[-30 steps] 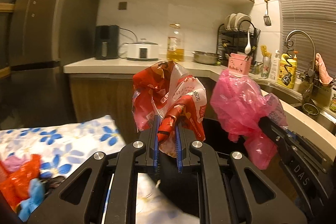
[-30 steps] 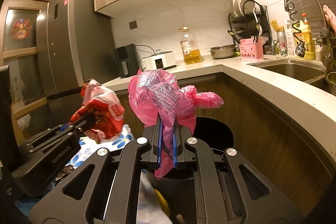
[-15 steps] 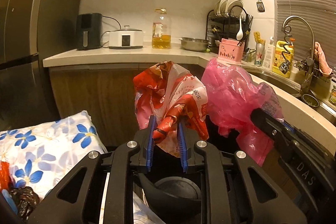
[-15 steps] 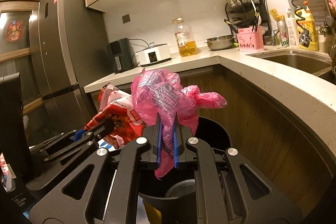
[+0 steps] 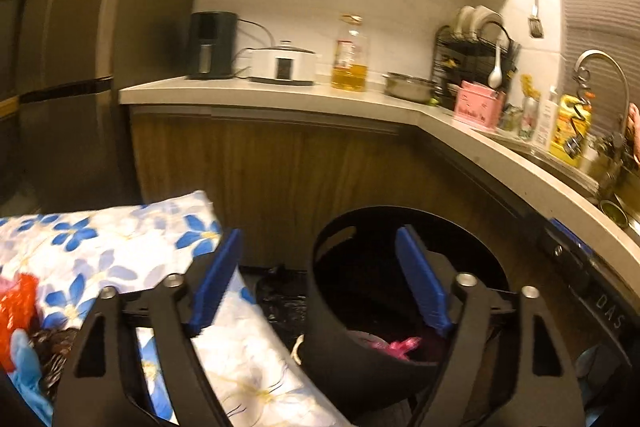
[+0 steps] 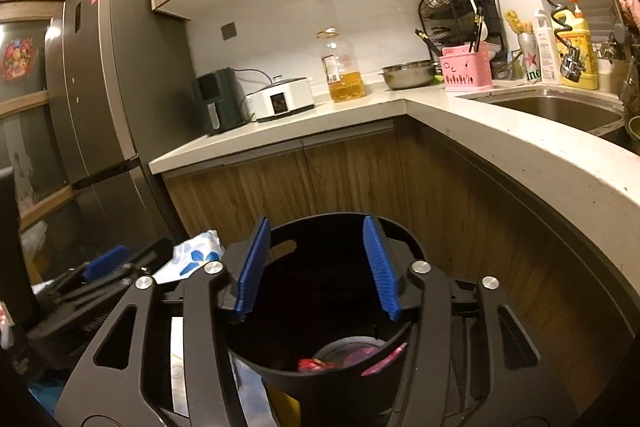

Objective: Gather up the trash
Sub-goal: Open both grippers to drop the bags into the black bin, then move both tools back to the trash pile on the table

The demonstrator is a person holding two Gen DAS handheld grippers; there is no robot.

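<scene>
Kitchen, wood cabinets, counter. Left view: left gripper jaws opening wide, nothing between; black bin below, pink bag inside. Right view: right gripper jaws opening, empty, over bin; pink bag and red bag inside.

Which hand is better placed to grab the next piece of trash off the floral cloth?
Left gripper: jaws opening, empty, beside the floral cloth, where the red bag lies.

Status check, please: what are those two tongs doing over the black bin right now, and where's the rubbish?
Left tongs and right tongs both opening, nothing between them. Pink bag and red bag lie in the black bin. Nothing blocking.
</scene>
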